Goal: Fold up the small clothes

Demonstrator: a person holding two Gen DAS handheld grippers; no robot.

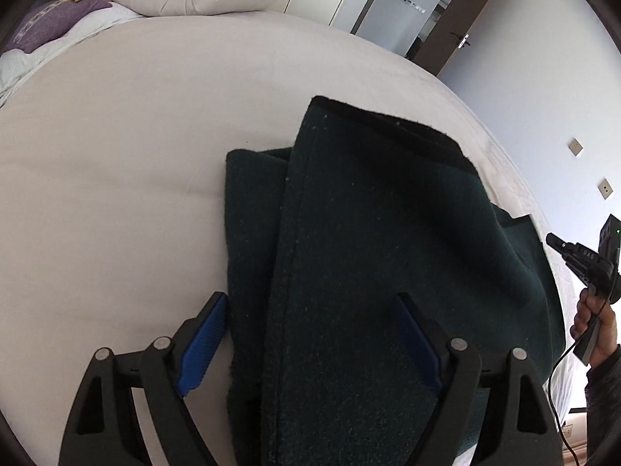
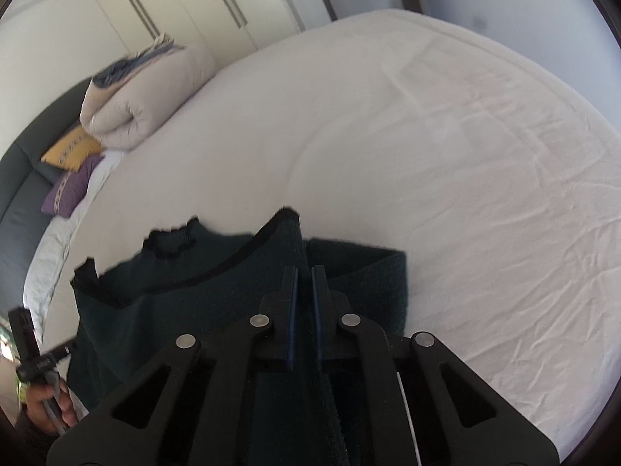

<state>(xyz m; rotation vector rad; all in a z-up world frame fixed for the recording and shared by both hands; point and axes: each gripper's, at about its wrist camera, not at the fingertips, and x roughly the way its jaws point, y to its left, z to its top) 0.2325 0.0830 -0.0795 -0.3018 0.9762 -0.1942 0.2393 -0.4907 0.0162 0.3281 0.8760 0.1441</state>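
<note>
A dark green knitted garment with black trim [image 1: 388,252] lies on a white-sheeted bed [image 1: 116,194], partly folded, one long panel already laid over the layer below it. The fold looks to be midway: judging by the raised flap, a side or hem is being carried across the body of the garment.

The right tool [image 2: 304,283] has its blue-padded fingers [image 2: 292,310] pressed together on a ridge of the green cloth, which rises between them in the right wrist view. The black-edged neckline sits to the far left of that tool. The left tool [image 1: 310,334] is spread wide, its blue pads to either side of the near part of the folded panel, gripping nothing; whether it touches the cloth is hard to tell.

The next move likely calls for the right tool to lay its pinched edge flat and square, while the left tool steadies or smooths the layers.

The left tool points forward along the garment. The right hand [image 1: 594,326] holds its tool at the garment's right side.
</note>
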